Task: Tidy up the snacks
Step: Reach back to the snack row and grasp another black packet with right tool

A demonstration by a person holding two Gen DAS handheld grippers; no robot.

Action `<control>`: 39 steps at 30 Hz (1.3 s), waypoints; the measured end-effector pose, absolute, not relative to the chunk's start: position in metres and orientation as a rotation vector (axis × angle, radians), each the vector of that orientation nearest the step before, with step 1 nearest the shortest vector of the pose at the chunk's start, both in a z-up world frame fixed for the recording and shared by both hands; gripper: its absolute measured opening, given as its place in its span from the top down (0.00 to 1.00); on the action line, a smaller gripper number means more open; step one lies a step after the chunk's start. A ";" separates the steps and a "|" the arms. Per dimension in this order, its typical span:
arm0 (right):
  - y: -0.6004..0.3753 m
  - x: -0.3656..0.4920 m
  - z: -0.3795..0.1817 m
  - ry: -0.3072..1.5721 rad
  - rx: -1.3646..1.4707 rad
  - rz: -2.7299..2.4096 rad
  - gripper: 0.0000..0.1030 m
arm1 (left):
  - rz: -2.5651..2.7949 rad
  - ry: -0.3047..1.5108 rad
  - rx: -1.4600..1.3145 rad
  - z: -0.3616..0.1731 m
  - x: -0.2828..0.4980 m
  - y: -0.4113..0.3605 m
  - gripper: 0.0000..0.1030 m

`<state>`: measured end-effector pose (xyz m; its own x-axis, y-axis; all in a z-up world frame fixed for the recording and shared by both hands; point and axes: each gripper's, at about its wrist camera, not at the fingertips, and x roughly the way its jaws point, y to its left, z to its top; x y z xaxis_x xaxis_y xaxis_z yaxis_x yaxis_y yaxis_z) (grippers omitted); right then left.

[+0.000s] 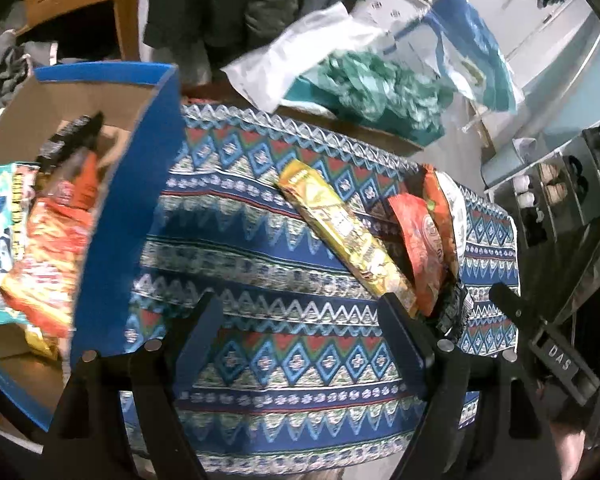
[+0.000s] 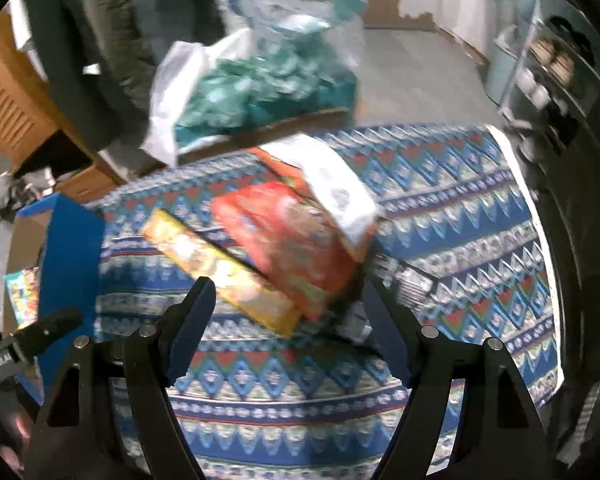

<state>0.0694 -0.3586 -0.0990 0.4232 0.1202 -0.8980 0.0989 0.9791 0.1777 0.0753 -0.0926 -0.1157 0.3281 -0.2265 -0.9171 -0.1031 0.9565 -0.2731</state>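
Snacks half sorted: several packets already in blue box (image 1: 100, 216), yellow pack (image 1: 340, 232) and orange bags (image 1: 420, 240) still on bench right of it, both tools spread, empty.

The white letters "DAS" stand on a dark tool (image 1: 560, 356) to the right of the fingers. Snack pack words look too blurry.
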 end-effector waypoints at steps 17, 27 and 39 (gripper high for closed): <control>-0.419 0.076 -0.166 1.260 0.347 -0.135 0.27 | -0.021 1.386 -0.280 -0.182 0.130 -0.150 0.21; -0.436 0.083 -0.201 1.320 0.419 -0.230 0.27 | 0.037 1.431 -0.456 -0.210 0.151 -0.150 0.21; -0.436 0.091 -0.221 1.324 0.409 -0.241 0.27 | 0.058 1.441 -0.502 -0.229 0.166 -0.171 0.17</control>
